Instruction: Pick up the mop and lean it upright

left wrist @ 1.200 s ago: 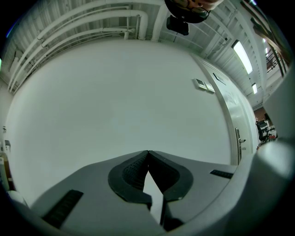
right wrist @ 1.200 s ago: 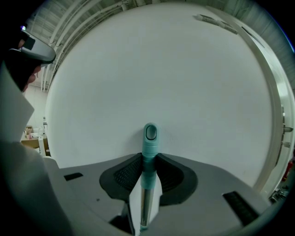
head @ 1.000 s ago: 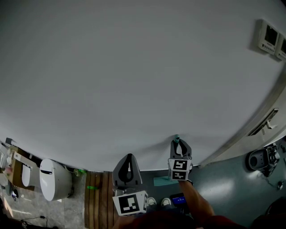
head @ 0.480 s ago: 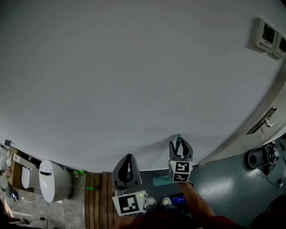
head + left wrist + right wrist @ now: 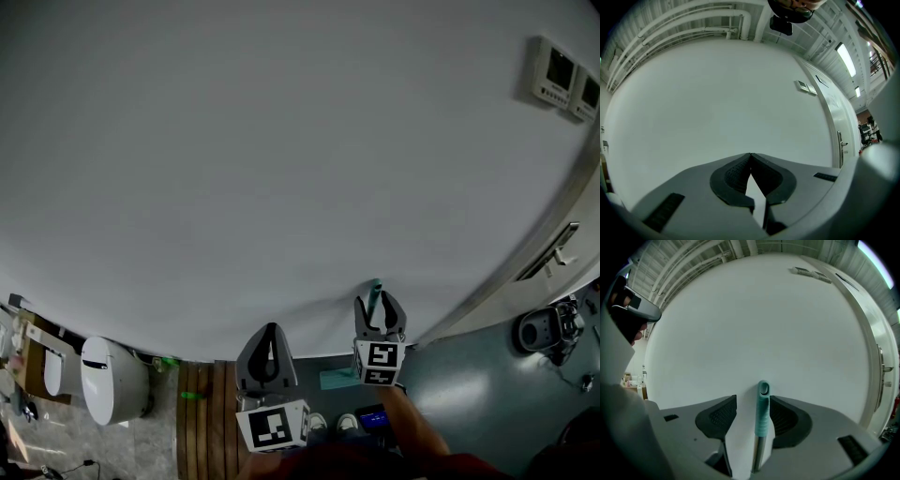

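The right gripper [image 5: 753, 401] has just been opening its jaws wide, leaving the mop handle [image 5: 762, 411] between them to lean upright on the wall [image 5: 754, 324], while the left gripper [image 5: 750, 157], facing that wall, is pinched together, empty.

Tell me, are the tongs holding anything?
Nothing is held. The right tongs have just been opening; the mop handle stands between them. Left tongs shut, empty.

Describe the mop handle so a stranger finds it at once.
Start at the white wall. In front of it, between the right gripper's jaws, which have just been opening, stands the mop handle. It is a thin metal pole with a ribbed teal grip, unlike the grey jaws beside it.
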A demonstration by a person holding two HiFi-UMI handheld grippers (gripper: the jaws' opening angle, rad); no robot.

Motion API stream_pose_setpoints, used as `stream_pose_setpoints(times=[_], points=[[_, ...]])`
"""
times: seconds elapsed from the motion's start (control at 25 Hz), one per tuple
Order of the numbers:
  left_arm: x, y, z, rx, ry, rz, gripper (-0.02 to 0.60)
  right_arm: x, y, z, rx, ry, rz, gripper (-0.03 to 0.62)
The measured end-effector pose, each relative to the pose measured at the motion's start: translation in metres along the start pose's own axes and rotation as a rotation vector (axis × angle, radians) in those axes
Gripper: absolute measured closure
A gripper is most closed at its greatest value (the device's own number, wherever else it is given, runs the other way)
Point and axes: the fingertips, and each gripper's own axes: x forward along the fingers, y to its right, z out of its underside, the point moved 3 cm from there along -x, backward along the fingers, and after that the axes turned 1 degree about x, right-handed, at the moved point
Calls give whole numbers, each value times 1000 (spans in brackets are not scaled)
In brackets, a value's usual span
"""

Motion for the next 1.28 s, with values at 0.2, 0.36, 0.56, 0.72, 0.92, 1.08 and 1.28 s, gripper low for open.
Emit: stream_pose_setpoints(times=[0.2, 0.36, 0.56, 0.72, 0.92, 1.08, 1.28], points=[[-1, 1, 0, 9, 1, 4, 568, -6, 0, -1, 1, -3, -4, 381], [-3, 1, 1, 6, -2, 6, 568, -19, -5, -12, 3, 11, -20, 381], [-2, 1, 3, 4, -3, 6, 568, -39, -8, -27, -9, 37, -46, 379], [-1, 3, 4, 1, -5, 12, 568, -60, -5, -31, 4, 40, -49, 381], [0, 4, 6, -2, -6, 16, 568, -86, -6, -30, 30, 29, -58, 381], [3, 6, 7, -2, -8, 25, 568, -95, -13, -28, 43, 25, -72, 381], [2, 6, 8, -21, -15, 30, 568, -98, -18, -33, 42, 35, -80, 381]])
